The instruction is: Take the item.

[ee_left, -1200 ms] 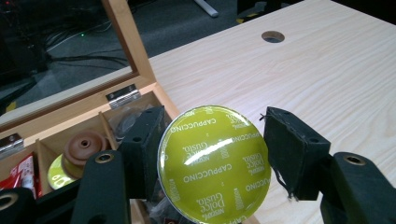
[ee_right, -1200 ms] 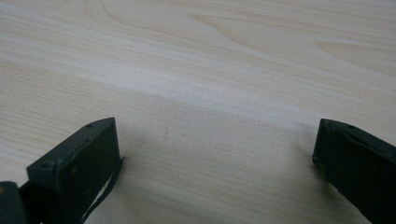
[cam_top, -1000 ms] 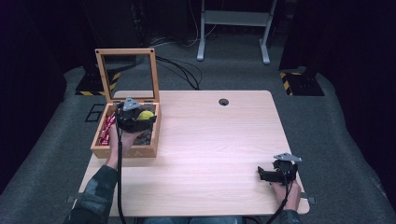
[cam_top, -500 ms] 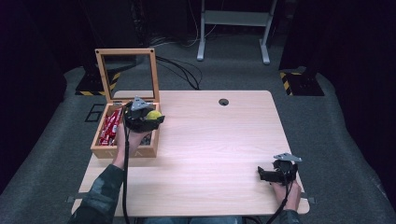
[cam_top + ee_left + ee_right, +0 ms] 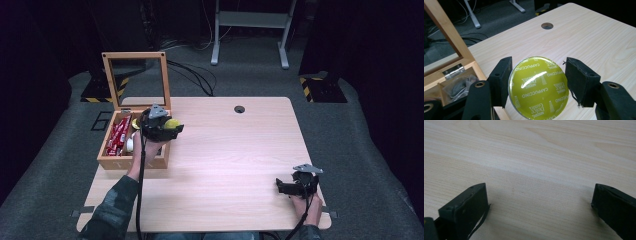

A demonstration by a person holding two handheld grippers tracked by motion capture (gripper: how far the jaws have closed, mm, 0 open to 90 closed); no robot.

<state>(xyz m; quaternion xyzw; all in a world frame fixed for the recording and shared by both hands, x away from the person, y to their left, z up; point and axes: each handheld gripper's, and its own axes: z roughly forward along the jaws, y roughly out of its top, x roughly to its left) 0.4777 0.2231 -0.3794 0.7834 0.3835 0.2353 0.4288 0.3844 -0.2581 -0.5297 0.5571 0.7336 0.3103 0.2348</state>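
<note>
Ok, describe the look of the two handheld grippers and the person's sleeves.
Both the left gripper and the right gripper are black, each topped by a grey three-cornered plate and trailing a black cable. Their jaws are flat black blocks with round holes. The left sleeve is a dark mottled fabric.

The wooden box (image 5: 132, 142) with its raised lid (image 5: 136, 80) blocks the table's (image 5: 240, 150) left rear corner. The left gripper (image 5: 167, 128) hangs at the box's right edge. Elsewhere, bare wood lies open toward the cable hole (image 5: 239, 109).
</note>
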